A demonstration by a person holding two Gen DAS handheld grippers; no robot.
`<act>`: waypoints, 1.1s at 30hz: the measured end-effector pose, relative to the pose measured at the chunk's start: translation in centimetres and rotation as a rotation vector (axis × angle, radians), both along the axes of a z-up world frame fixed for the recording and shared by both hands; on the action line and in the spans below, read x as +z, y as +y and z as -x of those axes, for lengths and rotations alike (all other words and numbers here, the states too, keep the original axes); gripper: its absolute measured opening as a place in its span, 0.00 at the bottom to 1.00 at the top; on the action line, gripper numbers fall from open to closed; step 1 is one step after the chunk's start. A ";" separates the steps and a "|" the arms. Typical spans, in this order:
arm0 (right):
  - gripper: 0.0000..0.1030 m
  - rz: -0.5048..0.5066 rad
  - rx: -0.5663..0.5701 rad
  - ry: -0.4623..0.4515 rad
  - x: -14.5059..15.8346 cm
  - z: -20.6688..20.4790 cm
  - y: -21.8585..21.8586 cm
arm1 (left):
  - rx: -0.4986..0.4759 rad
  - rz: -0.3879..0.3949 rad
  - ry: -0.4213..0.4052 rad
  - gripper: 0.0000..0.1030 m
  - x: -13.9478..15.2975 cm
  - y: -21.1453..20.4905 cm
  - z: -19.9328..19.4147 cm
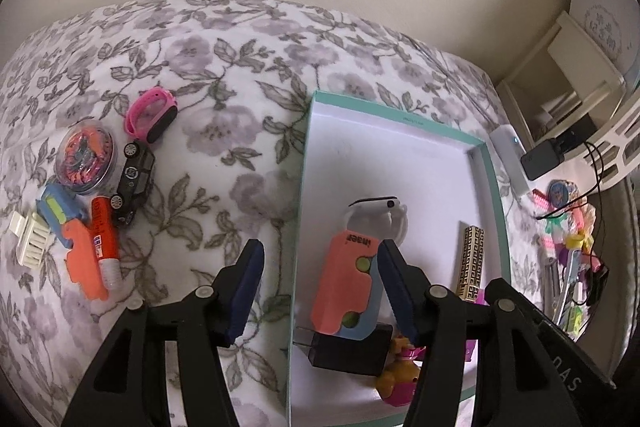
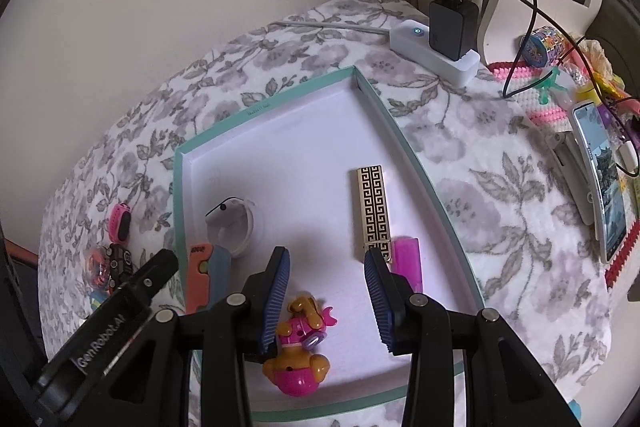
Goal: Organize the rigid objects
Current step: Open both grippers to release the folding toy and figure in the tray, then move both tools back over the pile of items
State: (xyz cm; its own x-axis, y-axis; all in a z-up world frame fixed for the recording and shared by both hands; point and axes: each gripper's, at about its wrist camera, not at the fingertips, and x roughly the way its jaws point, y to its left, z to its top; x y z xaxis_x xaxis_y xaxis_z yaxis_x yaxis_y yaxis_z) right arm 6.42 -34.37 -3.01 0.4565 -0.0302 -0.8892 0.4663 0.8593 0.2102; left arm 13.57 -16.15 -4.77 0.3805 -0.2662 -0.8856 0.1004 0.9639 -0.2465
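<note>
A teal box lid [image 1: 308, 187] [image 2: 400, 131] with a white inside lies on the floral blanket. In it are an orange-and-blue toy [image 1: 348, 283] [image 2: 200, 275], a white watch [image 1: 376, 215] [image 2: 236, 223], a gold-and-black patterned bar [image 1: 472, 263] [image 2: 374, 207], a black plug [image 1: 348, 347], a magenta piece [image 2: 406, 259] and a pink-and-yellow dog figure [image 1: 400, 375] [image 2: 300, 339]. My left gripper [image 1: 320, 291] hangs open across the lid's left wall, above the orange-and-blue toy, pads clear of it. My right gripper [image 2: 326, 291] is open above the dog figure, holding nothing.
Left of the lid lie a pink watch [image 1: 150, 117], a round clear case [image 1: 86, 157], a black toy car [image 1: 134, 183], an orange tube [image 1: 105, 239] and a white clip [image 1: 30, 241]. A power strip with a black adapter [image 2: 436, 47], a phone [image 2: 604, 179] and colourful clutter lie to the right.
</note>
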 end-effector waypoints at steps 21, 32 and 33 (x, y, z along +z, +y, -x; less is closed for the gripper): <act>0.89 0.071 0.002 -0.013 -0.1 -0.2 0.1 | 0.086 -0.071 -0.028 0.88 0.5 1.9 0.1; 1.00 0.041 -0.021 -0.039 0.0 0.0 -0.4 | 0.127 -0.072 -0.044 0.89 1.2 3.1 -0.1; 1.00 0.038 -0.022 -0.041 0.0 0.0 -0.4 | 0.129 -0.068 -0.042 0.89 1.2 3.2 -0.1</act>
